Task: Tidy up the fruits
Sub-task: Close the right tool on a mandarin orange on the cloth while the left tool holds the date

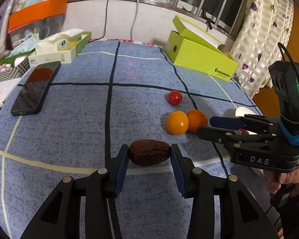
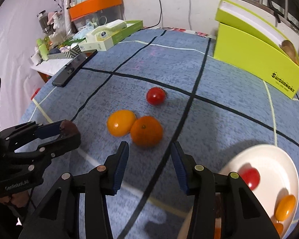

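Observation:
A brown dried date (image 1: 148, 152) sits between the pads of my left gripper (image 1: 149, 153), which is shut on it just above the blue cloth; it also shows in the right wrist view (image 2: 68, 126). A yellow tomato (image 1: 177, 122) (image 2: 121, 122), an orange (image 1: 197, 119) (image 2: 146, 131) and a red tomato (image 1: 175, 97) (image 2: 155, 95) lie on the cloth. My right gripper (image 2: 149, 153) is open and empty, just short of the orange. A white plate (image 2: 277, 157) at the lower right holds a red tomato (image 2: 250, 177) and a yellow one (image 2: 285, 207).
A lime-green open box (image 1: 199, 53) (image 2: 255, 53) stands at the back right. A black phone (image 1: 34, 88) (image 2: 73, 68) lies at the left. Tissue boxes (image 1: 59, 46) and an orange-lidded bin (image 1: 35, 20) crowd the back left. The table edge runs along the right.

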`<act>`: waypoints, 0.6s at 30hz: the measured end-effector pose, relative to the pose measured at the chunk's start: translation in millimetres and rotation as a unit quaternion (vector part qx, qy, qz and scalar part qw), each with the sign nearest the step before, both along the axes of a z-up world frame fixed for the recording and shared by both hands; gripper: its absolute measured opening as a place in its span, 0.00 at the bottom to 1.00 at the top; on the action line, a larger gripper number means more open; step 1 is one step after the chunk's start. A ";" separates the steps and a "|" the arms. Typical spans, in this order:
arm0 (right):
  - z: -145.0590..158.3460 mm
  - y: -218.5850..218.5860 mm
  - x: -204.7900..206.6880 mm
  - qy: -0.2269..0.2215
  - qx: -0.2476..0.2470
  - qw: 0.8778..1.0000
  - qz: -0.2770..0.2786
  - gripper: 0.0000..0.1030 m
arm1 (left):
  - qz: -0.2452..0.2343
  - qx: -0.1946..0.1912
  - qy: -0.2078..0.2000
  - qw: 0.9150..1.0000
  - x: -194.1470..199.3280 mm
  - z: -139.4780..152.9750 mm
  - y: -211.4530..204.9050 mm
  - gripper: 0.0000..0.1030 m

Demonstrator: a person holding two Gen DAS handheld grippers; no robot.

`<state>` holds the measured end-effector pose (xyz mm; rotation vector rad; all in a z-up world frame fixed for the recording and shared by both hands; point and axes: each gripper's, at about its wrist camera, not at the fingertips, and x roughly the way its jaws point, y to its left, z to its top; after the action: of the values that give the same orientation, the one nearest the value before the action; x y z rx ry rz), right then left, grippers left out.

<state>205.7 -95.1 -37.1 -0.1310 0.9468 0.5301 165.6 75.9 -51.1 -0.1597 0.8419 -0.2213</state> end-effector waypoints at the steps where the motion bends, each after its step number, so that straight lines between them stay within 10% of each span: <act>1: -0.2 1.6 1.2 0.000 -0.002 1.000 0.001 0.41 | 0.000 -0.001 0.000 1.000 0.1 -0.2 0.6 0.41; 18: -4.3 7.9 10.0 0.002 0.002 1.000 0.005 0.37 | -0.001 -0.003 -0.001 1.000 1.7 -0.7 1.8 0.41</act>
<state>215.7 -87.1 -41.4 -0.1306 0.9498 0.5411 167.3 77.7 -51.8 -0.1637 0.8397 -0.2251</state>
